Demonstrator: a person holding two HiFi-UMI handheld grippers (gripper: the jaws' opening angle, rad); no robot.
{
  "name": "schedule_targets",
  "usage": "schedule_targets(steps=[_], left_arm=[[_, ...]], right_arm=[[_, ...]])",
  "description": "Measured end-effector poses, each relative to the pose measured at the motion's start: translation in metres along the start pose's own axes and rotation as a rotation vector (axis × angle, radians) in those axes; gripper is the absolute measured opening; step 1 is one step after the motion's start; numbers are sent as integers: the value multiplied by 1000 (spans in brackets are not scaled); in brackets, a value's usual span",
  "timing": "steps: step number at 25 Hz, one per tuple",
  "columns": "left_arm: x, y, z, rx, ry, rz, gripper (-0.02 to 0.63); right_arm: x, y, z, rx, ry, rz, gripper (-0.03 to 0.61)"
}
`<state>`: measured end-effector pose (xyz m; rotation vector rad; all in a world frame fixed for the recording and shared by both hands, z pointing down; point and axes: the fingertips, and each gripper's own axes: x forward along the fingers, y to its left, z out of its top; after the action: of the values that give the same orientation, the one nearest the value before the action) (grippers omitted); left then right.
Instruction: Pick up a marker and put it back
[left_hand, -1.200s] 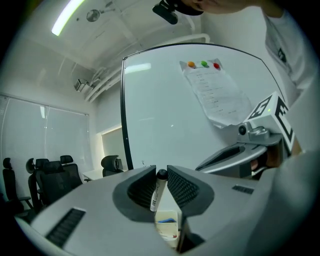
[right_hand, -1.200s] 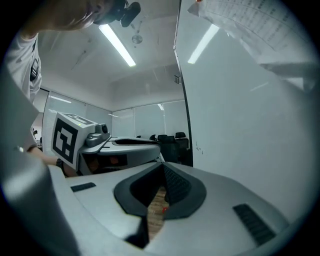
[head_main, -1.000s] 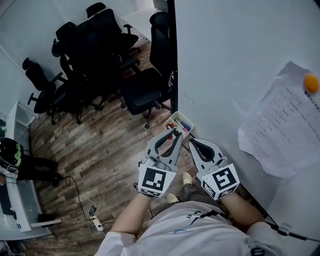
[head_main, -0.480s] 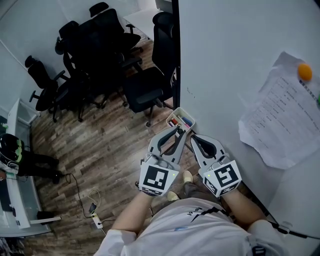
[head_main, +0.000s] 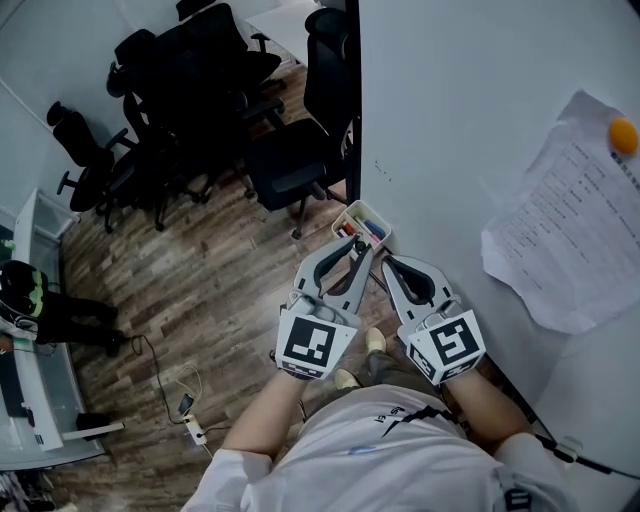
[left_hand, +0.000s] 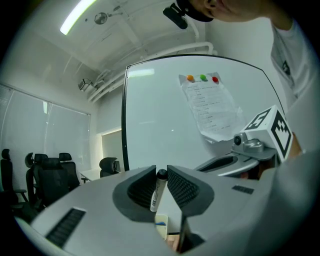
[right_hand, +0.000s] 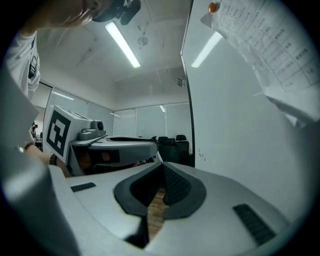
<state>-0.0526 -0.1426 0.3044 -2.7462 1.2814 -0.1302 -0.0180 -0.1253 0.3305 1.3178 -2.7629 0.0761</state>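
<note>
My left gripper (left_hand: 160, 176) is shut on a white marker (left_hand: 156, 196) with a black cap, which stands upright between the ribbed pads. In the head view the left gripper (head_main: 357, 250) points at a small white marker tray (head_main: 347, 214) fixed to the lower edge of the whiteboard (head_main: 470, 110); red and blue markers (head_main: 366, 232) lie in it. The held marker is hard to make out there. My right gripper (head_main: 388, 264) hangs just right of the left one, beside the board. Its jaws (right_hand: 161, 186) are shut with nothing between them.
Paper sheets (head_main: 575, 235) hang on the whiteboard under an orange magnet (head_main: 624, 135). Black office chairs (head_main: 290, 165) stand on the wood floor (head_main: 200, 300) beyond the tray. A cable and power strip (head_main: 185, 415) lie on the floor at lower left. A white desk (head_main: 35, 330) sits at the left edge.
The head camera has shifted slightly. Both grippers keep their places by the tray, and the left one still holds the marker.
</note>
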Motion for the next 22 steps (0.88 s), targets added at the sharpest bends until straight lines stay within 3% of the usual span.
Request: schedule_targets(steps=[10,15,22], left_arm=[[39,0,-34,-3,34,-14,75],[68,-2,-48,42,37,-34,75],[94,6,-93,18,78,-32,75]], right_arm=[[11,-21,-23,42,25,6,14],[16,-40,-39,76,61,11,14],[31,-51,-70,120,126,31,14]])
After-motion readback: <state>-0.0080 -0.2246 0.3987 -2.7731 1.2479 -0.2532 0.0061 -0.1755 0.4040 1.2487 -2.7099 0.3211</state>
